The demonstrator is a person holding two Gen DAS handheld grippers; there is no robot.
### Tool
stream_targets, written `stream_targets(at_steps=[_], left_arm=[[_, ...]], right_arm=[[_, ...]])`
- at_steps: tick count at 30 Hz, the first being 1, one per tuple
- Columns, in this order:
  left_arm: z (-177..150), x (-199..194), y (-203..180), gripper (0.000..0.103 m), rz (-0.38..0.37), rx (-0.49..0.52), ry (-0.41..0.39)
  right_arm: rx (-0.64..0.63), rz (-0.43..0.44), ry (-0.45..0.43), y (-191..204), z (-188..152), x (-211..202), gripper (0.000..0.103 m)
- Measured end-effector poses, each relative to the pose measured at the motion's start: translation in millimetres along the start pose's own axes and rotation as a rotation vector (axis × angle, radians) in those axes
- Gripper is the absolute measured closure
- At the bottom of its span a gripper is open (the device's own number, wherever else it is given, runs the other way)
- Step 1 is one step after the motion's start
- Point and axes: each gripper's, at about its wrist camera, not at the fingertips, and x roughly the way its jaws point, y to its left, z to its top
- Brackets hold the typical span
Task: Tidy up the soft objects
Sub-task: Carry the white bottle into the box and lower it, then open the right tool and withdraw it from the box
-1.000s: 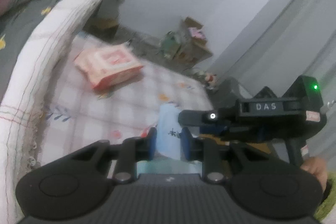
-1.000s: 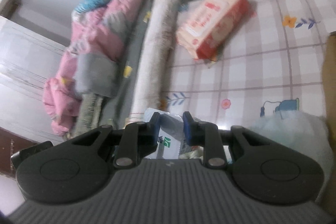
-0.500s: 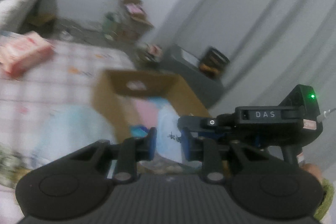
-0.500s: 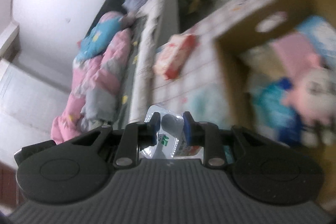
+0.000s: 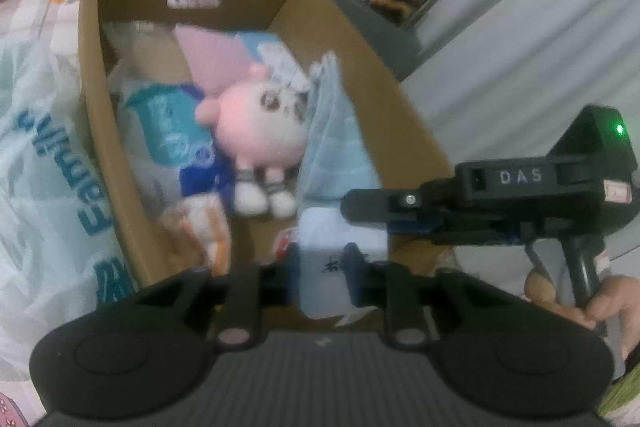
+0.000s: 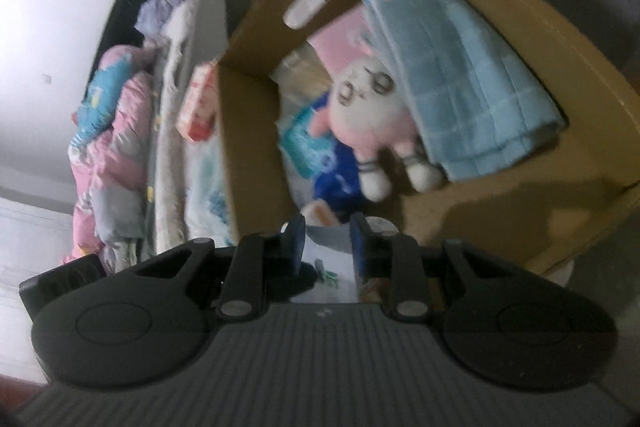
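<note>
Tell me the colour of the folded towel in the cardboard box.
Light blue, with a paler grid pattern. The folded towel shows best in the right wrist view, leaning against the cardboard box wall.

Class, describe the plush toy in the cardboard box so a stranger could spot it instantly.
Find the open cardboard box. In its middle lies the plush toy, beside a folded blue towel. It alone is round and pink, with a pale face, big dark eyes and white feet.

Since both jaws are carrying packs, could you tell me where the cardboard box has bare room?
Bare floor shows in the near corner of the cardboard box, between the plush toy, the blue towel and the near wall. Elsewhere packets crowd it. The left gripper holds a pale pack, the right gripper a clear pack.
</note>
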Motion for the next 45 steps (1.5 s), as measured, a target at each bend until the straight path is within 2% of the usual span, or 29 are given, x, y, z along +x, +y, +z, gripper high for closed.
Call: stream_targets(at_steps=[7, 13, 20, 23, 27, 31, 35, 45], left_arm=[[-2, 8, -9, 0.081, 0.052, 0.078, 0.022], [-2, 6, -15, 0.065, 0.041, 0.095, 0.019], [2, -15, -22, 0.05, 0.052, 0.132, -0.054], [1, -31, -23, 0.044, 0.063, 0.151, -0.096], [-3, -53, -24, 0.039, 0.091, 0.185, -0.15], [-12, -76, -22, 0.029, 0.131, 0.22, -0.199], [-24, -95, -19, 0.025, 0.171, 0.247, -0.235], [-49, -134, 6, 0.02, 0.261, 0.223, -0.282]], right_arm=[[0.021, -0.02, 0.069, -13, 12, 29, 0.068], [0.03, -0.048, 0.085, -17, 16, 35, 0.067], [0.064, -0.046, 0.064, -22, 20, 32, 0.066], [0.063, -0.04, 0.043, -19, 19, 27, 0.062], [0.059, -0.018, 0.011, -15, 16, 19, 0.06], [0.051, 0.009, -0.027, -9, 14, 9, 0.06], [0.042, 0.03, -0.05, -1, 10, 0, 0.06], [-0.066, 0.091, -0.066, 43, -21, -9, 0.058]])
